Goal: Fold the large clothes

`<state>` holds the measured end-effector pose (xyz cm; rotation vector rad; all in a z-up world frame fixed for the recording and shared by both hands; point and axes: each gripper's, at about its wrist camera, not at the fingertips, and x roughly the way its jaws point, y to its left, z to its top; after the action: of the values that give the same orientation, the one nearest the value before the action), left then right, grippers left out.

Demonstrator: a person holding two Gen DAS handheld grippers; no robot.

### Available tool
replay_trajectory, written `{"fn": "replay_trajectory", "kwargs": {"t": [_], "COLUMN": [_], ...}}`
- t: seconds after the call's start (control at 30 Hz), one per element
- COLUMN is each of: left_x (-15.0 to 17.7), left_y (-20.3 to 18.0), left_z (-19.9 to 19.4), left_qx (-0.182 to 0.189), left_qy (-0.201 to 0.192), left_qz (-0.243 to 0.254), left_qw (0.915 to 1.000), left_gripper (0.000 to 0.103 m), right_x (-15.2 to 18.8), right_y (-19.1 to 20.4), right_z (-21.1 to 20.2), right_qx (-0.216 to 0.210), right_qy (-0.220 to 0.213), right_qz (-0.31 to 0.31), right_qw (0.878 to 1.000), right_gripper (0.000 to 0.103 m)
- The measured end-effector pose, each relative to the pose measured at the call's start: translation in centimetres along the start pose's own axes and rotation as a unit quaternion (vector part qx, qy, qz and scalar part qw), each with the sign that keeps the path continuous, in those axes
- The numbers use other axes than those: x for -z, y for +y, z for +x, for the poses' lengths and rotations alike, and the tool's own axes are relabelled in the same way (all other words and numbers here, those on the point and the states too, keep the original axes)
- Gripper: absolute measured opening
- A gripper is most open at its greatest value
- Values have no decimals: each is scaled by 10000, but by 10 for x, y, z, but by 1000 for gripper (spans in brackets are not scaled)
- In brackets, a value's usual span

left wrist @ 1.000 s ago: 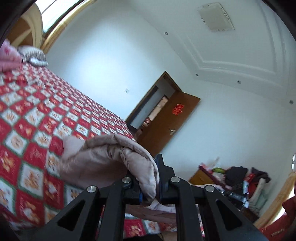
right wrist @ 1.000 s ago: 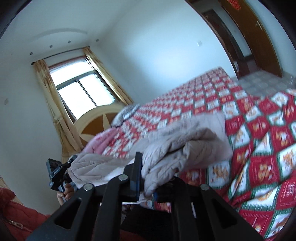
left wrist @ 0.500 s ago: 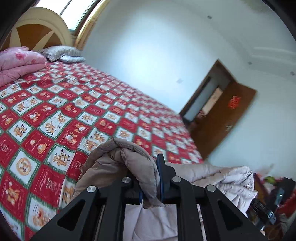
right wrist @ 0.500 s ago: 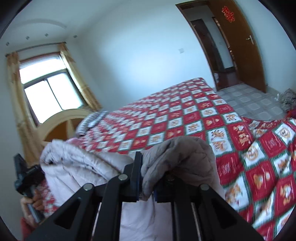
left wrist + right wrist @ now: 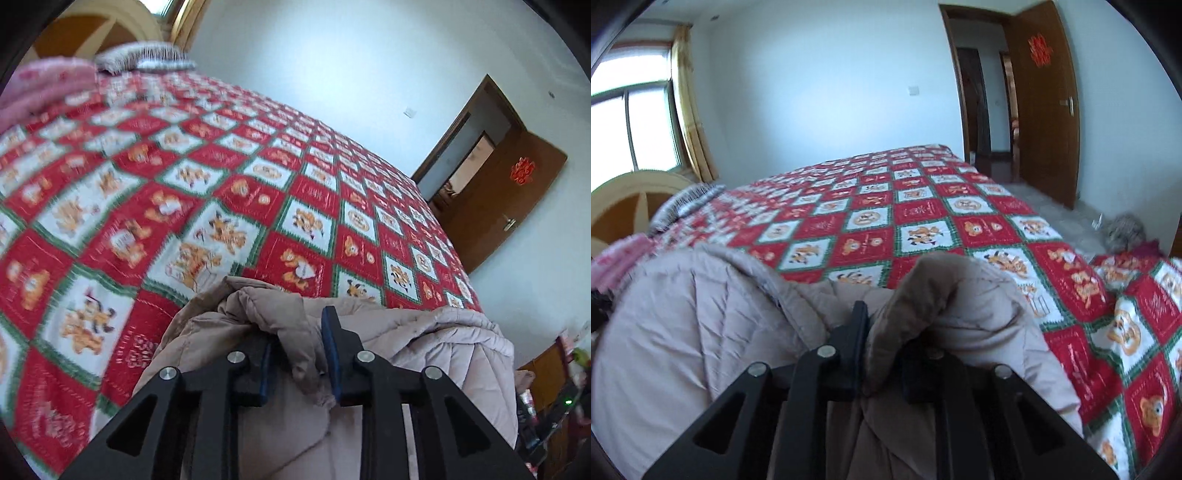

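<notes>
A large beige quilted coat [image 5: 436, 343] hangs between both grippers over the near edge of a bed with a red, white and green checked cover [image 5: 221, 192]. My left gripper [image 5: 299, 354] is shut on a bunched fold of the coat. In the right wrist view my right gripper [image 5: 886, 343] is shut on another fold of the coat [image 5: 701, 314]; the fabric drapes over its right finger and hides it. The coat spreads left and down from there onto the bed [image 5: 923, 221].
Pillows [image 5: 144, 59] and a pink blanket [image 5: 40, 88] lie at the headboard end. A brown door [image 5: 1045, 99] stands open past the bed's far corner. A window with yellow curtains [image 5: 690, 107] is on the left. Clutter sits on furniture [image 5: 554, 387] at right.
Both grippers have tipped downward and moved toward the bed with the coat still held. The views swung from ceiling and walls to the bed cover. The coat now lies lower, nearer the bed.
</notes>
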<state>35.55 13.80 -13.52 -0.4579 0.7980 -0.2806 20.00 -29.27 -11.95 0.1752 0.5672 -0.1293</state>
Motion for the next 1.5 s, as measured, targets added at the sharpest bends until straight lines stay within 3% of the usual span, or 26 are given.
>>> {"fn": "replay_trajectory", "kwargs": {"t": [0.07,0.13,0.17,0.23,0.3,0.33,0.37,0.47,0.67,0.73,0.8,0.87,0.9,0.93,0.97,1.03,1.13,1.17,1.2,1.27,1.3,1.5], "left_x": [-4,-12,-17,-28,-39,-43,-45,-44,25,44,62,72,77,79,82,88,100,103,104,104,103,105], "left_y": [18,37,43,43,35,31,26,8,-92,-108,-120,-128,-132,-132,-130,-126,-117,-116,-114,-114,-114,-122], "left_z": [8,6,-1,-24,-61,-80,-102,-130,-95,-75,-55,-44,-38,-34,-27,-16,-8,-4,-3,-2,0,11], "left_qx": [442,991,1149,1128,479,191,-16,-235,118,270,352,265,167,102,-1,-158,-295,-316,-328,-366,-397,-731], "left_qy": [214,390,403,248,-262,-578,-942,-1148,-570,-256,-26,-62,-91,-84,-53,-72,-340,-382,-423,-449,-437,-239], "left_qz": [-436,-998,-1185,-1091,-676,-522,-426,-276,1013,1095,1112,1297,1386,1441,1511,1677,1983,2007,1987,1954,1967,2178], "left_qw": [9978,9893,9855,9873,9962,9968,9946,9927,9932,9933,9932,9912,9902,9895,9885,9857,9791,9784,9786,9790,9787,9730], "left_gripper": [28,31,34,42,89,94,95,95,95,95,95,95,95,95,95,95,97,98,98,99,100,102], "right_x": [-1,-1,0,2,2,2,2,1,-23,-38,-45,-40,-36,-27,-19,-10,0,3,6,12,14,28], "right_y": [-1,-10,-13,-19,-19,-17,-16,-12,-15,-17,-6,22,30,42,52,65,81,88,93,103,105,108], "right_z": [10,18,19,20,23,25,26,30,32,-7,-45,-84,-94,-111,-125,-138,-136,-128,-116,-91,-82,-18], "right_qx": [-56,-223,-299,-435,-420,-389,-357,-249,-151,-71,-120,-83,-93,-56,10,98,-269,-265,-256,-252,-254,-213], "right_qy": [172,362,401,445,502,528,548,601,1200,649,119,-326,-530,-900,-1240,-1547,-1372,-1150,-960,-556,-415,218], "right_qz": [35,228,309,456,488,476,455,387,603,974,954,457,296,66,-119,-341,-588,-689,-780,-929,-903,-502], "right_qw": [9998,9988,9983,9970,9967,9967,9968,9971,9908,9931,9953,9984,9981,9959,9922,9873,9884,9906,9920,9938,9947,9983], "right_gripper": [18,18,18,19,19,19,19,19,19,23,41,57,73,83,103,103,103,91,65,41,34,34]}}
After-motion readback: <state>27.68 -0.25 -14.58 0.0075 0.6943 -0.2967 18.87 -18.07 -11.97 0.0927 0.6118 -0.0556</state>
